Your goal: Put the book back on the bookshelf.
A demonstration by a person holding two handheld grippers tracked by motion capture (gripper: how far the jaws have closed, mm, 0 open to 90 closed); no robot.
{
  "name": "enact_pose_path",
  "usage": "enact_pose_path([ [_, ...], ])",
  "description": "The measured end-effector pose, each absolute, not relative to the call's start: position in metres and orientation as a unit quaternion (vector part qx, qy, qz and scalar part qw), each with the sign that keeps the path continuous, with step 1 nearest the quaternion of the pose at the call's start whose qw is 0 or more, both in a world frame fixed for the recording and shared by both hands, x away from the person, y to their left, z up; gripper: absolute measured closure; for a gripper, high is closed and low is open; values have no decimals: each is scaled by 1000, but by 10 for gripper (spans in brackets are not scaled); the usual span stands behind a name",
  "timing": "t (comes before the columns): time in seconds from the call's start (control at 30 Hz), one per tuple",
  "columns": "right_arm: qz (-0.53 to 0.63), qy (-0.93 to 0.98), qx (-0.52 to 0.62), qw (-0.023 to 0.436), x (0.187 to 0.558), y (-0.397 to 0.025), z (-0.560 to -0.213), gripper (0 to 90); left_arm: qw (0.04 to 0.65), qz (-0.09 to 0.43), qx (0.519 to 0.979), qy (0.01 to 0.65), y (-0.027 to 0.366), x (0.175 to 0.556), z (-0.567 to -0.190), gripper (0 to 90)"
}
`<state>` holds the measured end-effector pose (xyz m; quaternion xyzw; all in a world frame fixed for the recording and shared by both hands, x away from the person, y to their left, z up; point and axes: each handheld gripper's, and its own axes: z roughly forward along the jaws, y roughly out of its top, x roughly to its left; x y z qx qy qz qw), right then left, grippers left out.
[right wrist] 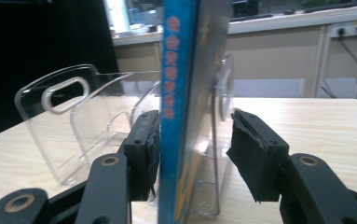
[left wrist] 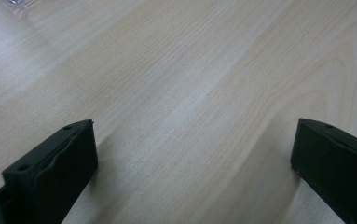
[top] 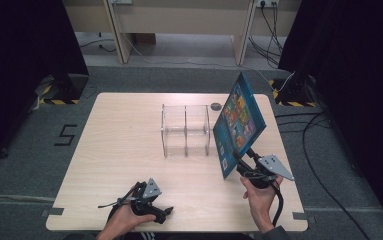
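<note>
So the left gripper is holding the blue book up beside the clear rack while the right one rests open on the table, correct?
Not quite, the sides are swapped. In the high view the right gripper holds the blue book beside the clear rack, and the left gripper rests open on the table.

The clear acrylic divided rack (top: 186,131) stands mid-table toward the far edge, and the tall blue picture book (top: 239,122) rises tilted just beside its right end, blocking any approach from that side. A small dark round disc (top: 216,106) lies just behind the rack. The pale wooden table (top: 119,145) lies open across its left half and along the near edge.
</note>
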<state>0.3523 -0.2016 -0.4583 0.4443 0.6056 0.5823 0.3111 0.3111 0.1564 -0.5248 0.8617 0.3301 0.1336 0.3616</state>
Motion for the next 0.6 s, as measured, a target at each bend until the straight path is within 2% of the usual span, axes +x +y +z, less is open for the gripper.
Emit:
enact_pose_path([
  [0.6,580,628,430,292,336,-207,-461,490,359,130,865,325,157,311,-524,0],
])
